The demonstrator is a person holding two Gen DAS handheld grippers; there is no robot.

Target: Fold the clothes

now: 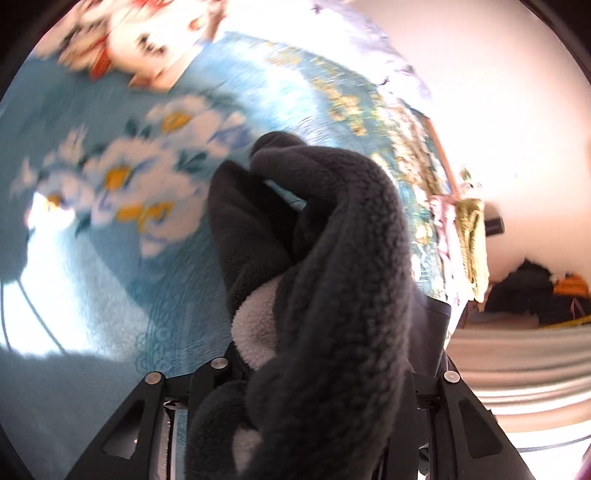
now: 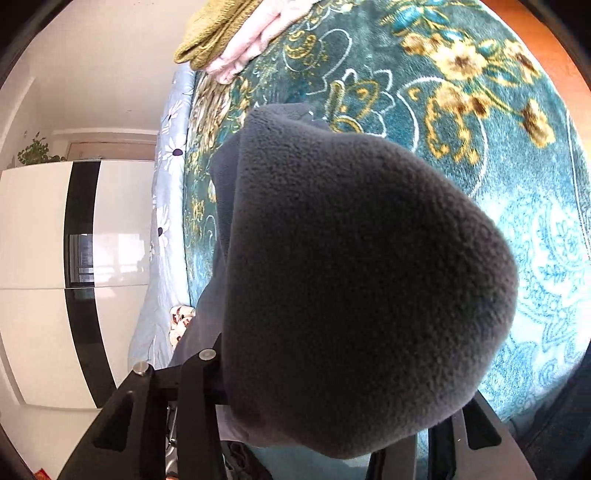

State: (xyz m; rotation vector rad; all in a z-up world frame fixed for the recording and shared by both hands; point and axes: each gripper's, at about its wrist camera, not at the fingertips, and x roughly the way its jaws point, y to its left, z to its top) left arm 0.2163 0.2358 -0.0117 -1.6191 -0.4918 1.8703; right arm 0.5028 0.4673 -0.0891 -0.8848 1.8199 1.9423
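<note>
Fleece (image 2: 351, 295) bunches over each hand-held gripper, hiding fingers, grip unclear, above floral blanket (image 2: 498, 129).

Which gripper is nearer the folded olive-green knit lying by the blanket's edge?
Cannot settle it. Both grippers are bunched in the dark grey fleece garment, clear of the olive-green knit. It sits at far right in the left wrist view and top left in the right one.

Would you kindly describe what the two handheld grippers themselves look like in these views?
Both are matte black. The left gripper shows angular black bracket arms with triangular recesses and round silver bolt heads. The right gripper shows the same black brackets and silver bolts. No cables, markings, hands or sleeves show.
</note>
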